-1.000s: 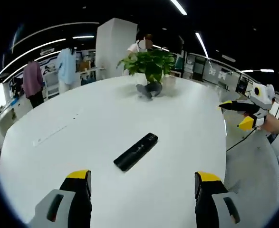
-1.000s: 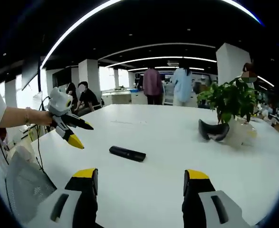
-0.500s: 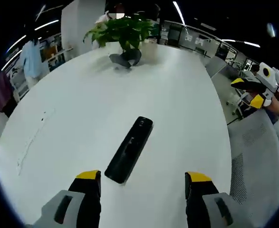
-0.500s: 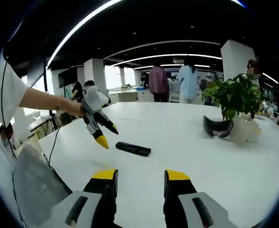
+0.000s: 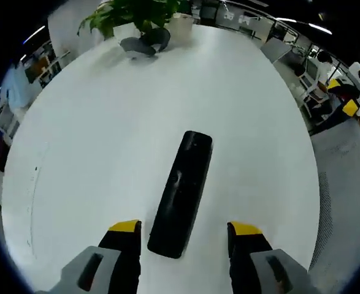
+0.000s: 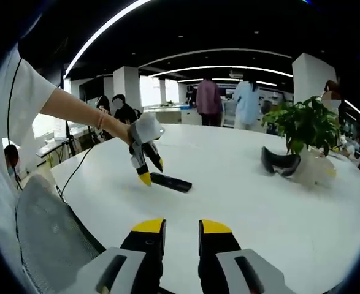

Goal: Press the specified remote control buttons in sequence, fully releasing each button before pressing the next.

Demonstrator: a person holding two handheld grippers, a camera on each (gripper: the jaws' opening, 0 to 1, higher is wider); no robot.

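A black remote control (image 5: pixel 183 193) lies lengthwise on the white table (image 5: pixel 94 122). Its near end sits between the jaws of my left gripper (image 5: pixel 184 229), which is open and low over it. In the right gripper view the left gripper (image 6: pixel 150 172) points down at the left end of the remote (image 6: pixel 170 182), held by a person's outstretched arm. My right gripper (image 6: pixel 181 226) hovers near the table's front edge, well short of the remote, its jaws a narrow gap apart with nothing between them. It also shows at the far right as the right gripper (image 5: pixel 349 101).
A potted plant (image 6: pixel 305 125) and a dark grey curved object (image 6: pixel 276 166) stand at the table's far side, also seen as plant (image 5: pixel 137 12) and object (image 5: pixel 144 44). A grey mesh chair (image 6: pixel 51 233) stands beside the table. People stand in the background (image 6: pixel 210 98).
My left gripper has come forward and down until the remote's near end lies between its jaws. My right gripper's jaws have narrowed from wide apart to a small gap.
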